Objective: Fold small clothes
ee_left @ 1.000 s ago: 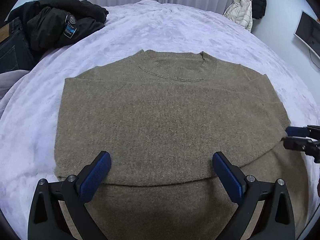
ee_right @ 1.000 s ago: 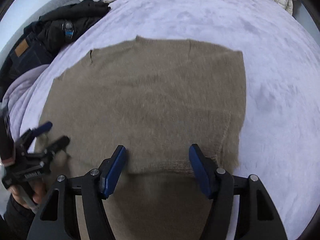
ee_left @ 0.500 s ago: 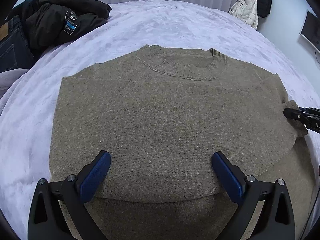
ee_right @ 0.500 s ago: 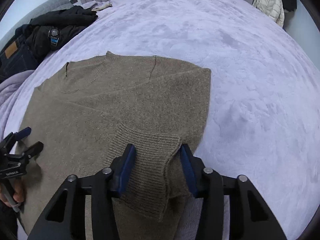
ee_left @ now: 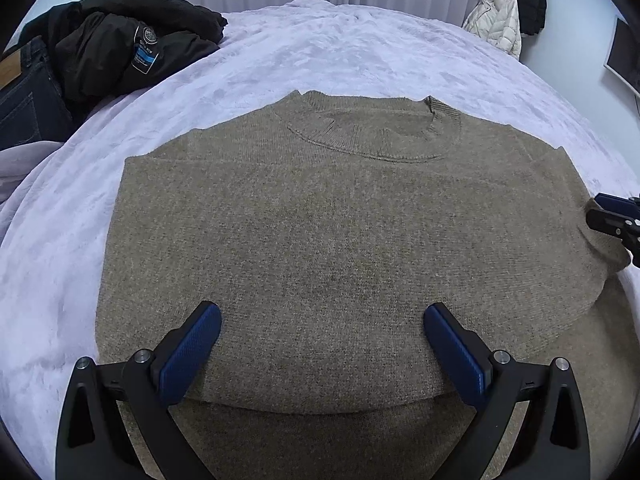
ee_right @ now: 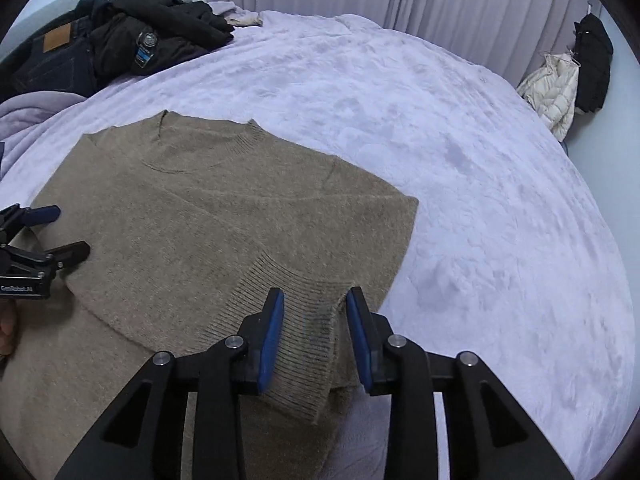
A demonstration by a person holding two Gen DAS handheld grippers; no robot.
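On the lilac plush bed, a taupe knitted sweater lies flat; left gripper jaws wide, right gripper jaws narrowed around its ribbed cuff.

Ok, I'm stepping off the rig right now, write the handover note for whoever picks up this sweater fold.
Left gripper: open, empty, over the sweater near its folded lower edge.
Right gripper: partly closed around the ribbed cuff, not clearly clamped.
Sweater lies front up on the lavender bedspread, collar far side.
Done: hem folded up, sleeves tucked in.
Left: settle the cuff, likely fold again.
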